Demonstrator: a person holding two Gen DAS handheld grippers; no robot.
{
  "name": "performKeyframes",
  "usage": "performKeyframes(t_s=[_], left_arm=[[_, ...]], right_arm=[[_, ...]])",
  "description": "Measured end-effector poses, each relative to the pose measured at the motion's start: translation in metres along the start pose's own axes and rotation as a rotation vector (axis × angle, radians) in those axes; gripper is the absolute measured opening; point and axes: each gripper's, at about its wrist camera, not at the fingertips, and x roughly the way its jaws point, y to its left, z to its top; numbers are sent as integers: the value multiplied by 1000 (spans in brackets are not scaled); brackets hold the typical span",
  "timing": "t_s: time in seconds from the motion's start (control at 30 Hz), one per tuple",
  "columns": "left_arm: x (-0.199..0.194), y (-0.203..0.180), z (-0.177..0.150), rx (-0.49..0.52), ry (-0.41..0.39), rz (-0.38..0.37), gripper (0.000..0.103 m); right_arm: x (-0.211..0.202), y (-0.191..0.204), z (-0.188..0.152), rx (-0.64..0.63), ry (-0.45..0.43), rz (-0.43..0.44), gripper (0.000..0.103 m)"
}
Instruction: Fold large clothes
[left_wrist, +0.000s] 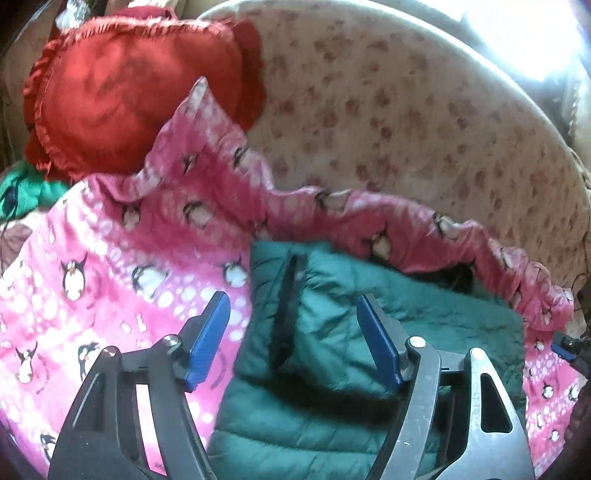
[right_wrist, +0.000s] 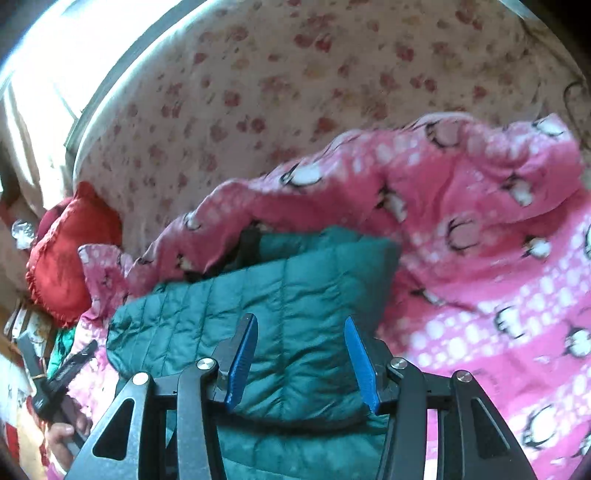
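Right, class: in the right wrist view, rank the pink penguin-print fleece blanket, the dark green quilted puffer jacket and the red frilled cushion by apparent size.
1. Pink penguin-print fleece blanket, largest.
2. Dark green quilted puffer jacket, though it lies nearest the camera, which inflates it.
3. Red frilled cushion, smallest, but it lies farther off and partly hidden.

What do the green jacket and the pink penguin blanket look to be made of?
Green jacket: likely thin nylon or polyester shell, slight sheen, stitched into puffy quilted channels. Pink penguin blanket: probably fleece, matte and soft-looking, bunched in limp folds along its edge.
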Motion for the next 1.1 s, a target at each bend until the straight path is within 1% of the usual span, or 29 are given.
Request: performKeyframes(t_s=[0.1,0.23,0.27,0.3,0.33,0.4,0.43,0.47,0.5,0.6,0.67,0.77,0.83,0.9,0.97,1.0,1.03,1.1], left_arm=[[17,-17,-5,45,39,7,72],[53,-35,-22,124,121,101,72],[66,-37,-29,130,156,116,72],[74,-37,-34,124,172,104,72],[76,-37,-37,118,174,89,72],[77,-41,-41,112,151,64,74],[78,-43,-42,119,154,63,77],[81,-46,-42,133,163,64,77],[83,-49,-42,146,168,74,77],[86,-50,-41,163,177,89,77],[86,-48,-41,155,178,83,77],[87,-46,-40,147,182,79,77],[88,-47,-39,149,185,82,77],[89,-46,-38,151,186,83,77],[89,-45,-38,150,187,78,79],[90,-45,-38,151,188,73,80],[91,-46,-39,152,190,70,81],[92,-46,-40,157,193,76,81]], right_arm=[[14,23,-7,-65,27,0,47],[51,44,-15,-120,73,-22,47],[64,46,-17,-138,84,-47,47],[75,46,-19,-155,93,-85,47],[88,42,-22,-175,106,-152,47],[106,31,-25,-183,127,-231,47],[110,25,-26,-172,128,-245,47],[114,18,-25,-157,131,-264,47],[116,13,-24,-147,137,-271,47],[105,10,-19,-120,142,-249,47],[84,15,-16,-131,107,-230,47],[58,32,-16,-151,63,-136,47],[51,48,-20,-199,57,-104,47],[57,60,-27,-243,85,-109,47],[75,64,-38,-276,124,-160,47],[88,62,-45,-287,144,-194,47],[99,59,-51,-294,159,-212,47],[108,60,-53,-320,147,-230,48]])
